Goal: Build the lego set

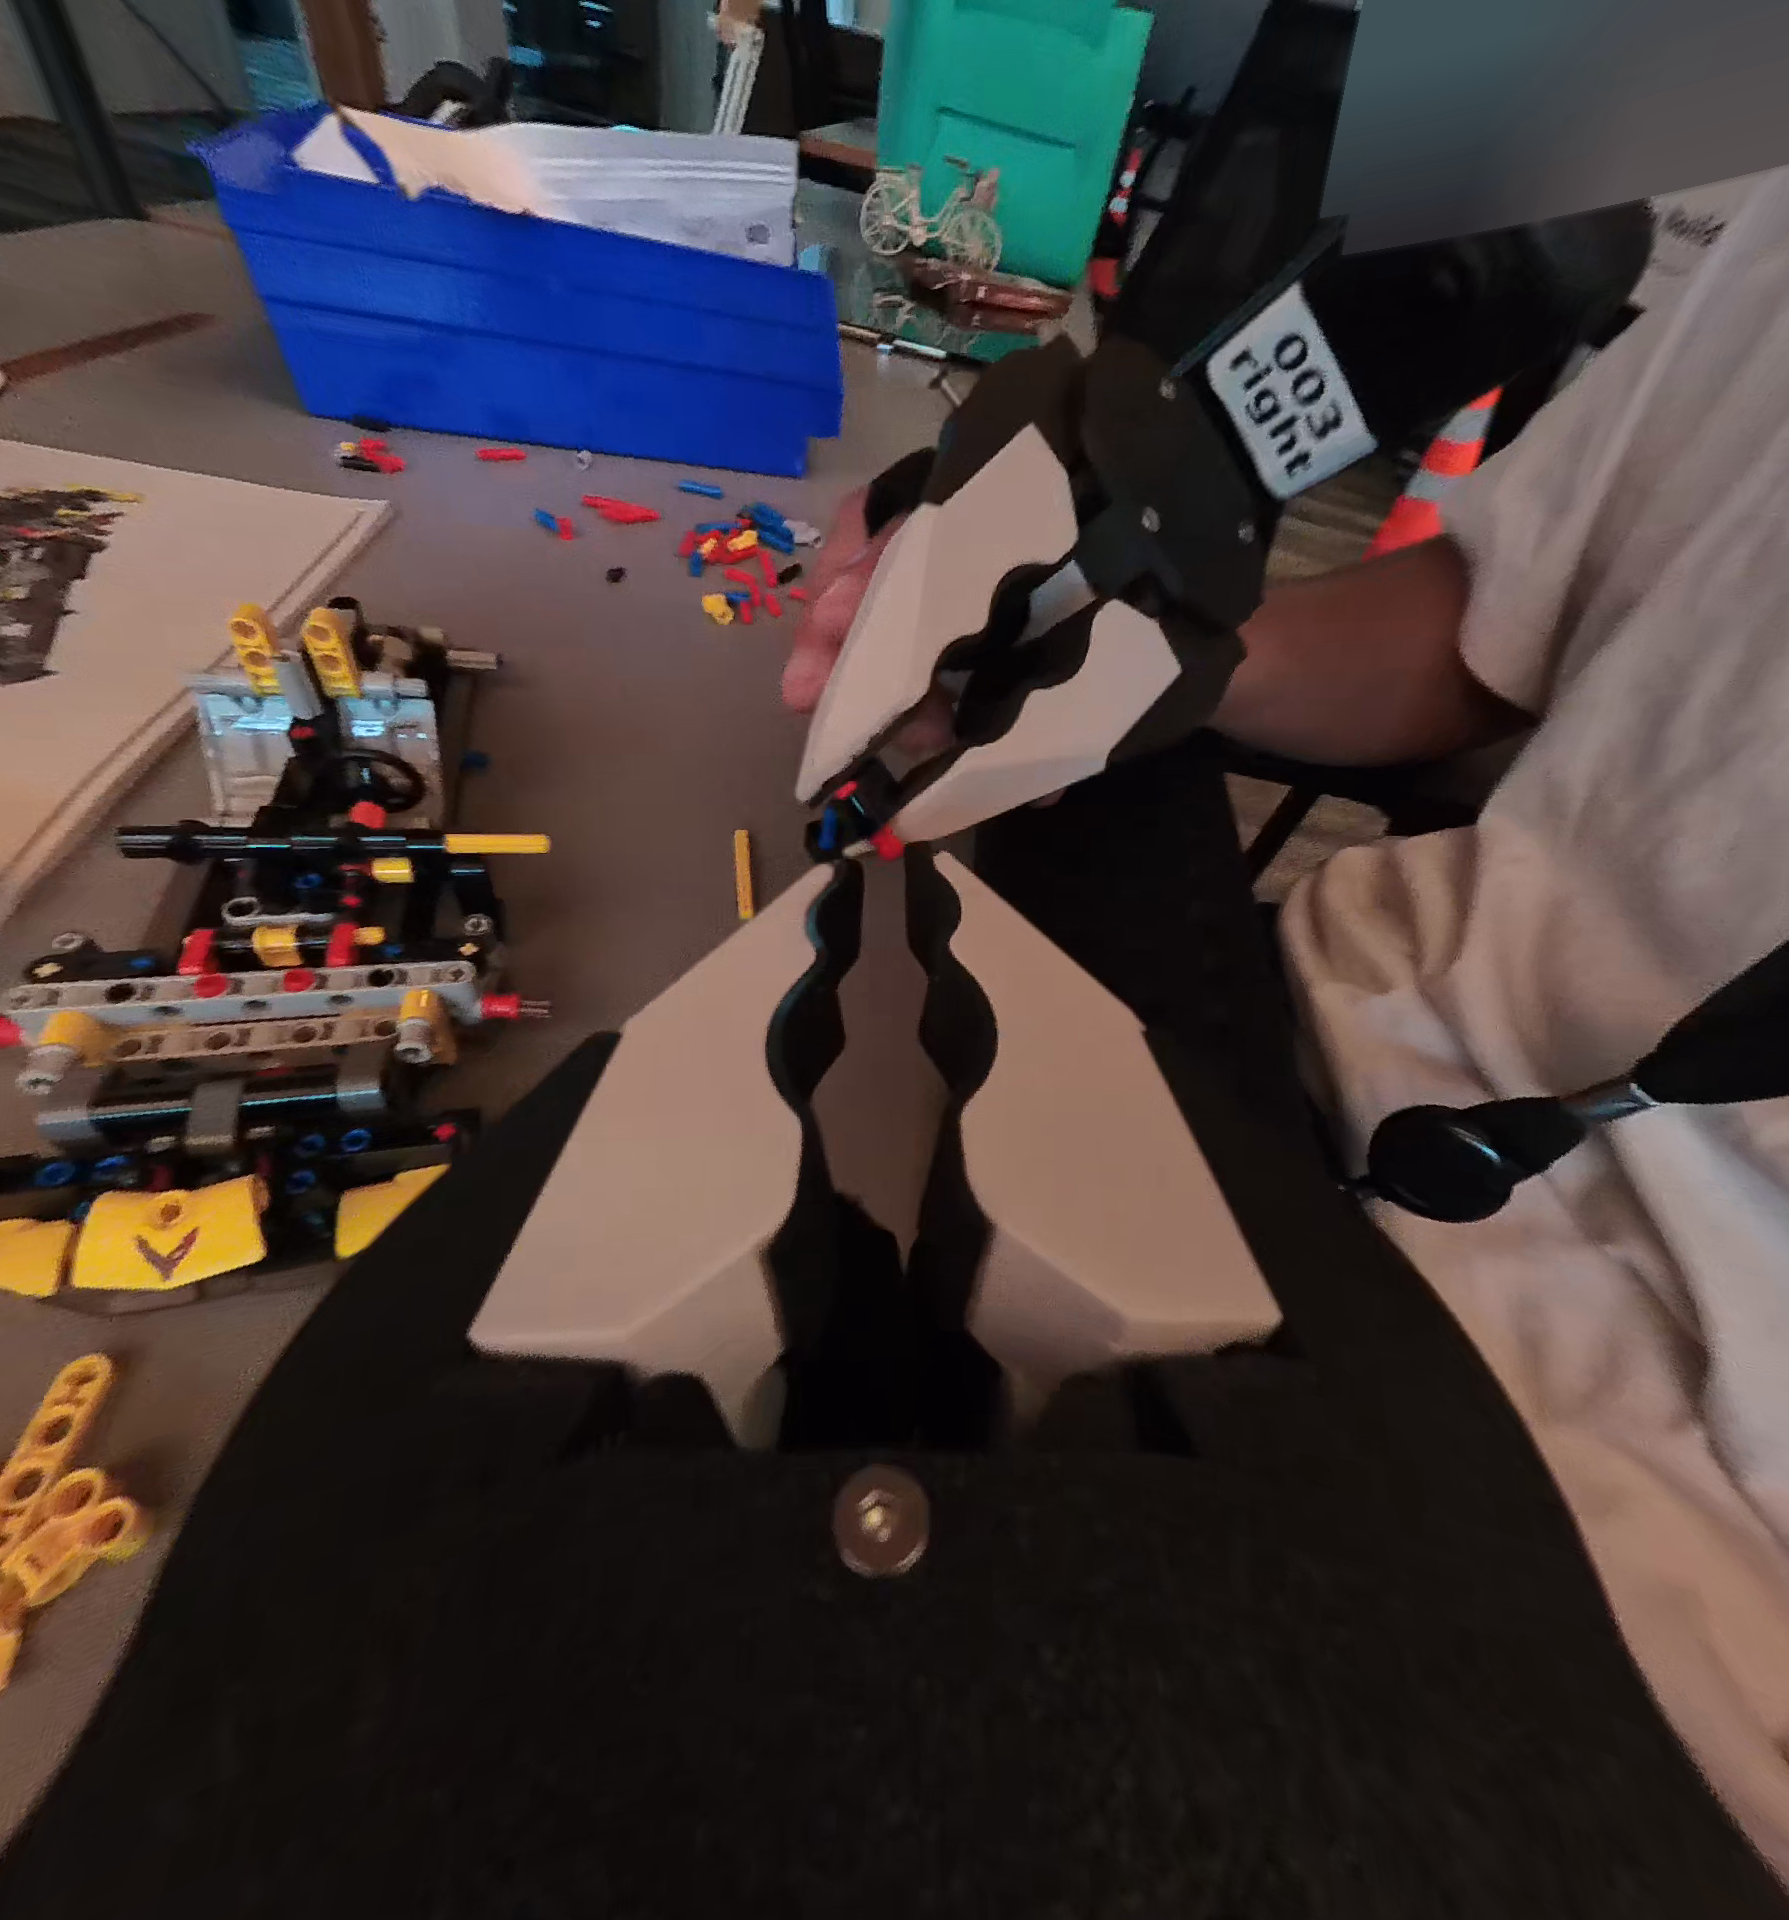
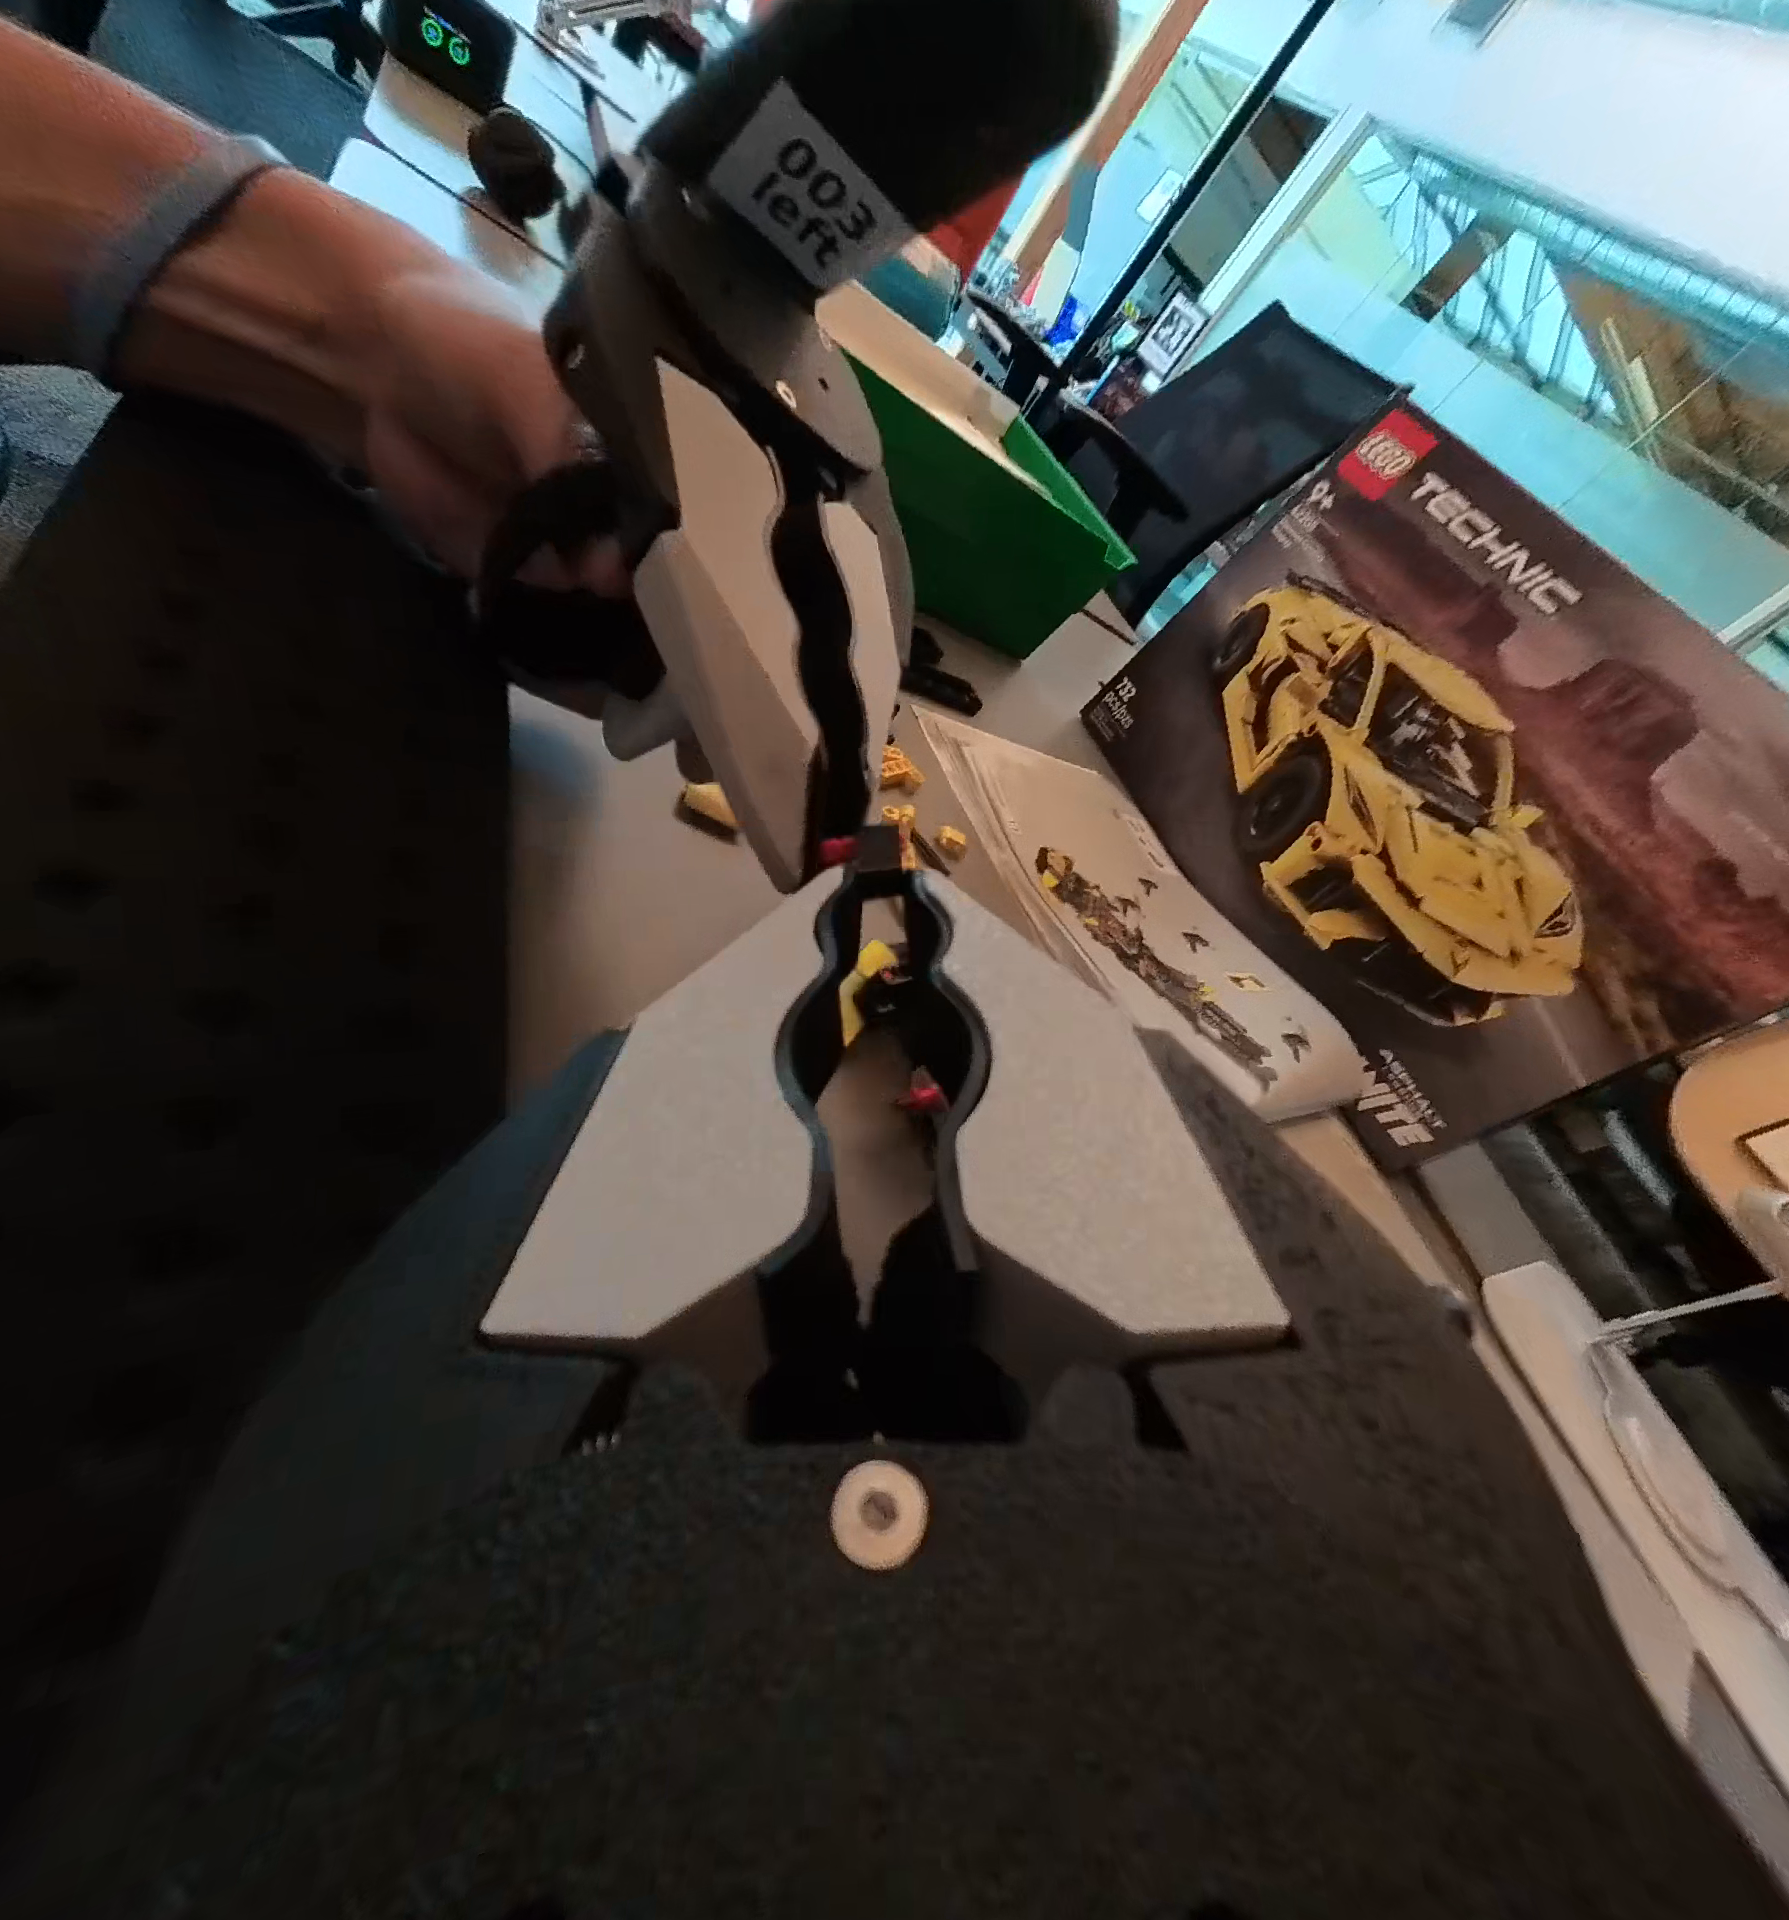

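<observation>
Landmark = chassis, the half-built car on the table, left of both grippers. Left to right in the left wrist view: loose yellow beams nearer the camera than the chassis, manual behind it, blue bin farther back, scatter of red/blue/yellow pins right of the chassis, single yellow axle just right of it. Further right, off the table edge, the left gripper and right gripper meet tip to tip. Right's jaws are clamped on a small black piece with red pins. Left's jaws are nearly together at that piece's end; actual grip: cannot tell. Right wrist view: set box stands beyond the manual.
</observation>
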Available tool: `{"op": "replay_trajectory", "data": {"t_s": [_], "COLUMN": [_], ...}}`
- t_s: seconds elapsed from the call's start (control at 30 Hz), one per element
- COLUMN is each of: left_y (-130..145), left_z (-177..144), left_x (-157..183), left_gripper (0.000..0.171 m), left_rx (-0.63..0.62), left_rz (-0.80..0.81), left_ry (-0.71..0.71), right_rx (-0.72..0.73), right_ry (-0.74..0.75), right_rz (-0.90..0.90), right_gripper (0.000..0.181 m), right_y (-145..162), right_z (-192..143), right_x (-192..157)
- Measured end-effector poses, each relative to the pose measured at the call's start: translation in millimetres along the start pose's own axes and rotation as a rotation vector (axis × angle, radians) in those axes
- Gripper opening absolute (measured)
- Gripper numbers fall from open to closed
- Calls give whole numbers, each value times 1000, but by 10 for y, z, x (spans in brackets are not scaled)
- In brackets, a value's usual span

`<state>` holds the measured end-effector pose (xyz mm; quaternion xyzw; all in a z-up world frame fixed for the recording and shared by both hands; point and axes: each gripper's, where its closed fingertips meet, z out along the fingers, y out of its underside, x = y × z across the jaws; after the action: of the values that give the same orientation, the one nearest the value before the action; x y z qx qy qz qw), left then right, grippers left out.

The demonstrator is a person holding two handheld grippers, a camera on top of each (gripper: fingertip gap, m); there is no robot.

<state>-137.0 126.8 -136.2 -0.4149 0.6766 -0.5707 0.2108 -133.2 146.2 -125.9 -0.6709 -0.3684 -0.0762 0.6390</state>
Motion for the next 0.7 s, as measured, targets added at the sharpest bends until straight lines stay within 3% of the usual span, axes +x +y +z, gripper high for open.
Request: {"op": "replay_trajectory", "data": {"t_s": [0.3, 0.43, 0.53, 0.7], "left_y": [-60, -57, -57, 10], "left_z": [-59, -61, -71, -25], "left_x": [0, 8, 15, 68], "left_gripper": [3, 2, 0, 0], "left_rx": [54, 54, 55, 0], "left_rz": [-63, -102, -165, -194], "left_ry": [50, 86, 139, 194], "right_rx": [21, 30, 45, 62], "right_ry": [44, 37, 22, -39], "right_rz": [-149, -84, -44, -60], "right_gripper": [7, 9, 21, 17], "right_y": [-20, -17, -59, -72], "right_z": [7, 6, -22, -39], "right_x": [-12, -23, -24, -136]}}
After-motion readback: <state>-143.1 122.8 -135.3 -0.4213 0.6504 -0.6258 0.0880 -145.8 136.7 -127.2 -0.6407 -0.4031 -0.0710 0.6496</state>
